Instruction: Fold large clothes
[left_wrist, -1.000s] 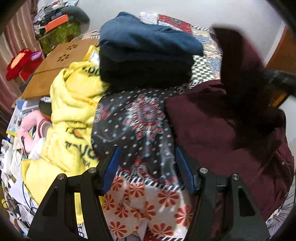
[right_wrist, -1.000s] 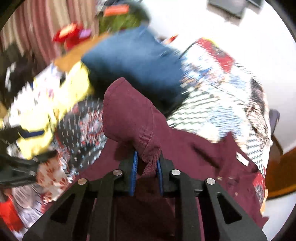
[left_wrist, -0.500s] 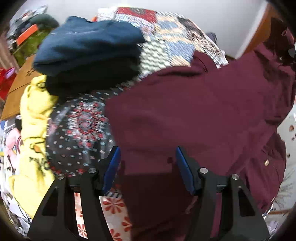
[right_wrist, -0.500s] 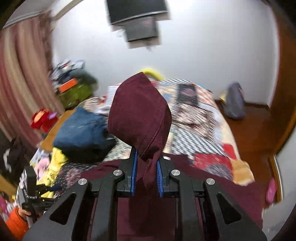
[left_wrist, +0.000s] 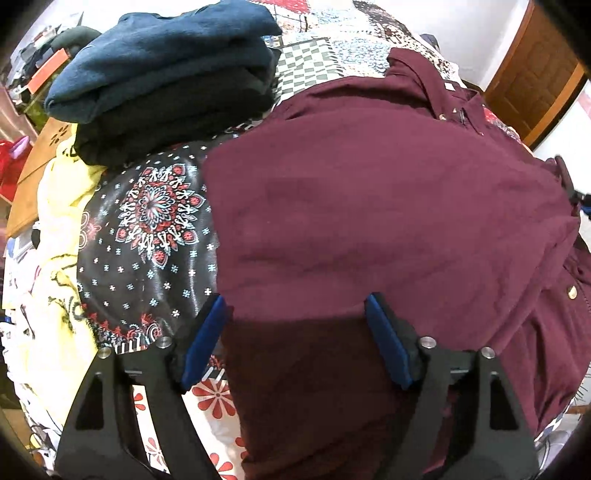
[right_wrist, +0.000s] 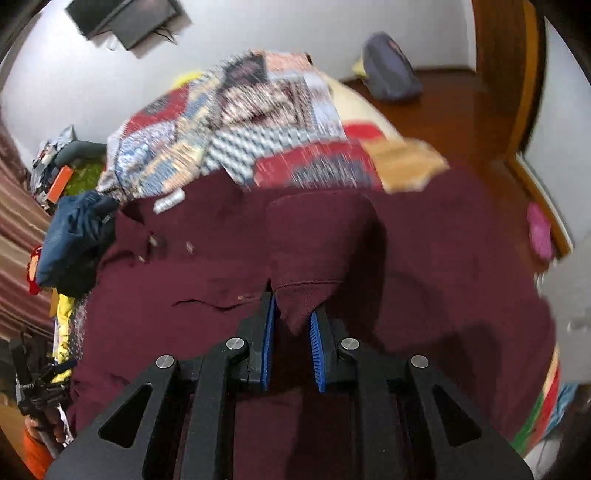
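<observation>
Maroon shirt (left_wrist: 369, 206) now lies spread flat on the bed (right_wrist: 258, 110); a second ago we see one end of it lifted and bunched. It now covers part of the floral cloth (left_wrist: 147, 229). Left hand-held gripper (left_wrist: 295, 317) jaws have just been opening, shirt fabric under them, pads not pressing. Right hand-held gripper (right_wrist: 291, 317) has dropped low, the cuff it pinches no longer up in the air.

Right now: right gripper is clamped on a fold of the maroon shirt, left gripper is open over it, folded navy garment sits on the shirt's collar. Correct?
Not quite. The folded navy garment lies off the collar, beside the maroon shirt, stacked on dark clothes, as the left wrist view shows. The rest holds: right gripper clamped on a fold, left gripper open over the shirt, its jaws having just been opening.
</observation>
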